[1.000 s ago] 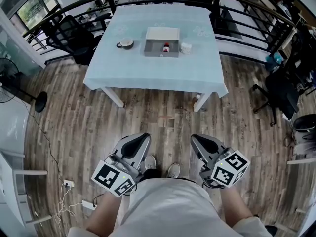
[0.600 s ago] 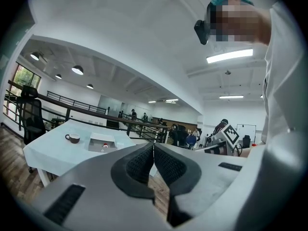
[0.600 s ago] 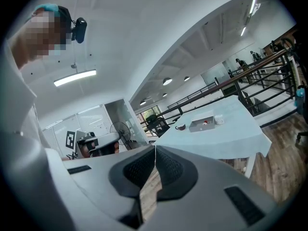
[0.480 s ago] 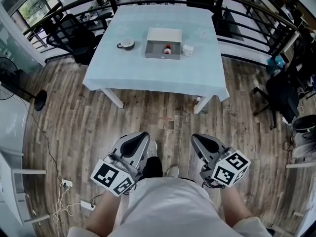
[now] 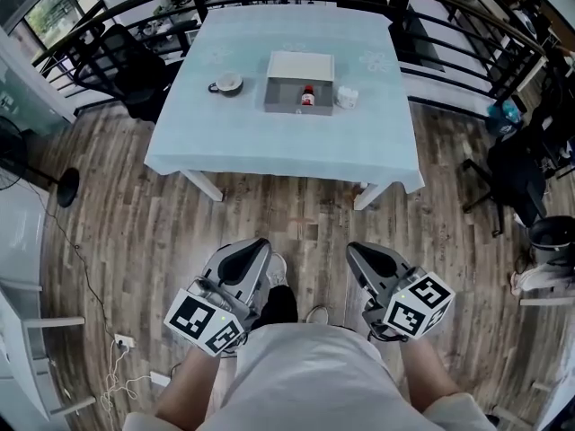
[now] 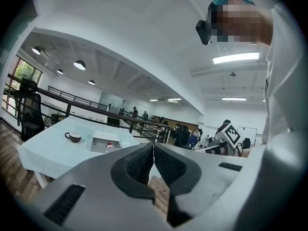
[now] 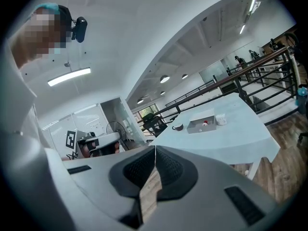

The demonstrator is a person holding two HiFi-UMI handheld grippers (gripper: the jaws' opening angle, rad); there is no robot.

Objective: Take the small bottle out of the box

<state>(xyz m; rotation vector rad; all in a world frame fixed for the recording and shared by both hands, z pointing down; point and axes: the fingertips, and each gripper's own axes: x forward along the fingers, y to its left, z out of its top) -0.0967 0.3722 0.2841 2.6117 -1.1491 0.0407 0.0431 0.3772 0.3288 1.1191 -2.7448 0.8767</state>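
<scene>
The box [image 5: 284, 97] sits on the bench [image 5: 269, 146], out on the far half of the pale blue cloth and about in the middle from side to side. It is low and flat, and its top is open. The far part looks white and the near part looks grey.

The bottle [image 5: 308, 95] is inside the box, in the right half, on the grey part. It is very small, with red on it and a bit of white. It is too small to tell if it stands up or lies down.
</scene>
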